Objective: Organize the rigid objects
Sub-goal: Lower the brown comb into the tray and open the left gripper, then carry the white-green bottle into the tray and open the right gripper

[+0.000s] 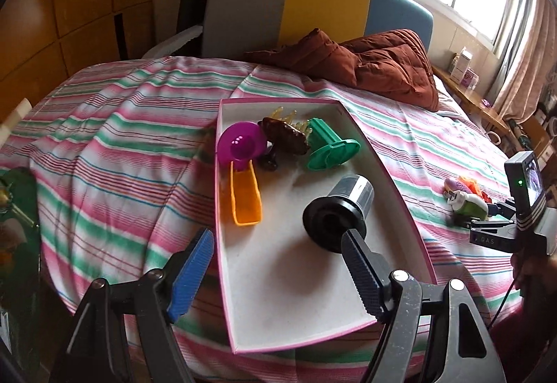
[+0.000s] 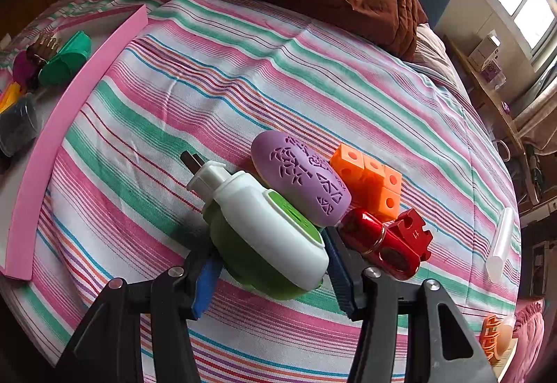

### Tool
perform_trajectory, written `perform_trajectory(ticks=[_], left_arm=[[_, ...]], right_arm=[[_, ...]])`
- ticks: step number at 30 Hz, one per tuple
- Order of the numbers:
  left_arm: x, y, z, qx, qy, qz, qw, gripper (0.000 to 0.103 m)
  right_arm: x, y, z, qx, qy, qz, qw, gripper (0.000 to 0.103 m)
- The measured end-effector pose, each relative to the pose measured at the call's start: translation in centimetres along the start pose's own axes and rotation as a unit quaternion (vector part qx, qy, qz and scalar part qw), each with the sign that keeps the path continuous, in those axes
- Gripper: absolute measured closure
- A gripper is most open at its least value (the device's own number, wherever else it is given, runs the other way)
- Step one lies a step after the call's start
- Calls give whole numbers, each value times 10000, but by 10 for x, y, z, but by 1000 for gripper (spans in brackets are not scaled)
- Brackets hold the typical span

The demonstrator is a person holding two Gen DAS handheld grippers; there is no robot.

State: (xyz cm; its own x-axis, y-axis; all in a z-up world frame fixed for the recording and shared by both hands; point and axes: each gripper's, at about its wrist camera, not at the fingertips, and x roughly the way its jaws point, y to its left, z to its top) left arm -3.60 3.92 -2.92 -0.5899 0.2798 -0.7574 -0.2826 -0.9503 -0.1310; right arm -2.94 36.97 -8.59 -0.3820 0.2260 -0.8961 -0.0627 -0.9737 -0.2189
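Observation:
A pink-rimmed white tray lies on the striped bedspread. In it are a black and grey cylinder, an orange scoop, a purple cup, a brown hair claw and a green piece. My left gripper is open above the tray's near end, its right finger close to the cylinder. My right gripper has its fingers on both sides of a white and green plug-in device lying on the bed. Behind it lie a purple oval case, orange cubes and a red piece.
A brown quilt is bunched at the head of the bed. The tray's pink wall shows at left in the right wrist view. A white tube lies at the bed's right edge. A wooden shelf runs under the window.

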Motion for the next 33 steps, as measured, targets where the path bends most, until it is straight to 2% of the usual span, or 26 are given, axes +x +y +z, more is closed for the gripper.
perform_trajectory(ticks=[21,33], left_arm=[[-13,14,-10,-118,-11,241,9996,27],[-16,35,-15,-312,-7,376,9988,27]], right_arm=[[-3,1,-3,22,-6,17,10000,47],[-8,-1,-3,295,95,302,9991,48]])
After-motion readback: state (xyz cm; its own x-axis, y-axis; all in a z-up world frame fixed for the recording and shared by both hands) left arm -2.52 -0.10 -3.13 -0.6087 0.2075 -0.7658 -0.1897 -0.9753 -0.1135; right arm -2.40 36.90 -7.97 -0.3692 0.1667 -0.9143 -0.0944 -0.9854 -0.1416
